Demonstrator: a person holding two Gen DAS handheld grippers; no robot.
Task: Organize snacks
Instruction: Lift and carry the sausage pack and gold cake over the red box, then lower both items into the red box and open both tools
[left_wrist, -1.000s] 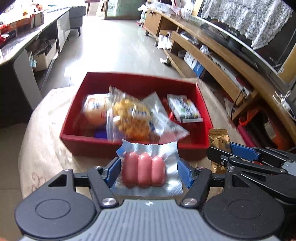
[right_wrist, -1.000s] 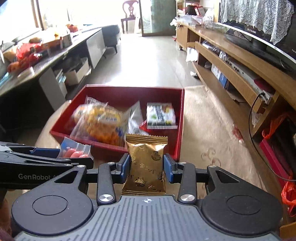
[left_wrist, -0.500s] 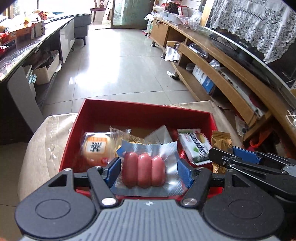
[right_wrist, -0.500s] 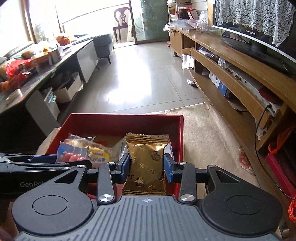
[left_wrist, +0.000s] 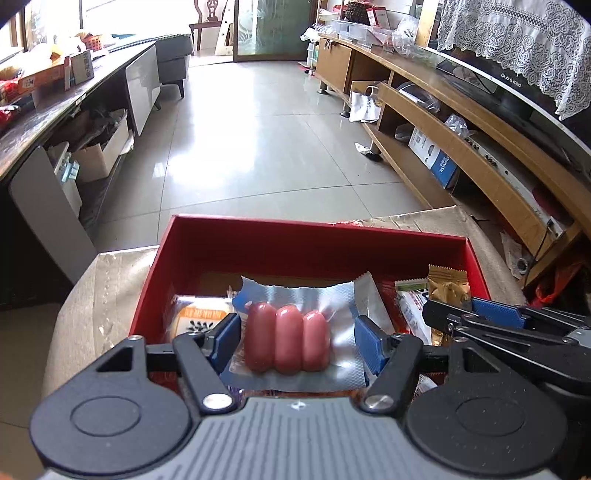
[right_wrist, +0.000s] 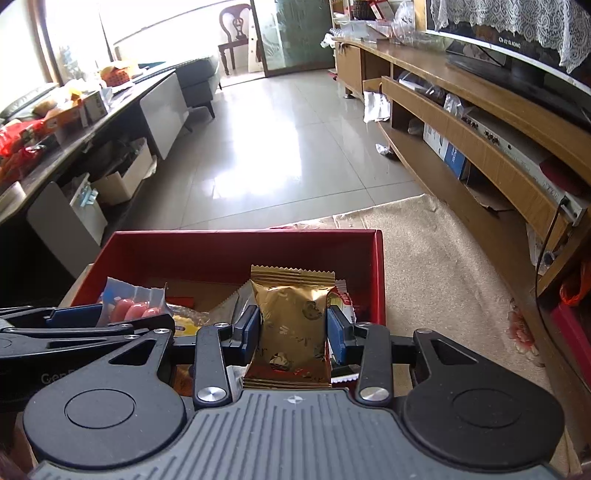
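Left gripper (left_wrist: 297, 338) clamping a sausage pack (left_wrist: 287, 341) and right gripper (right_wrist: 292, 334) clamping a gold snack packet (right_wrist: 291, 326), both above the partly filled red box (left_wrist: 314, 242), release pending.

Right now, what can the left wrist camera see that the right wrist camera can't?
Only the left wrist view shows the orange-labelled bun pack lying in the box, and the sausage pack face-on between the left jaws. Only the right wrist view shows the gold packet face-on between the right jaws, and the flower on the beige cloth. Both show the red box, both held snacks, the tiled floor and the wooden shelves.
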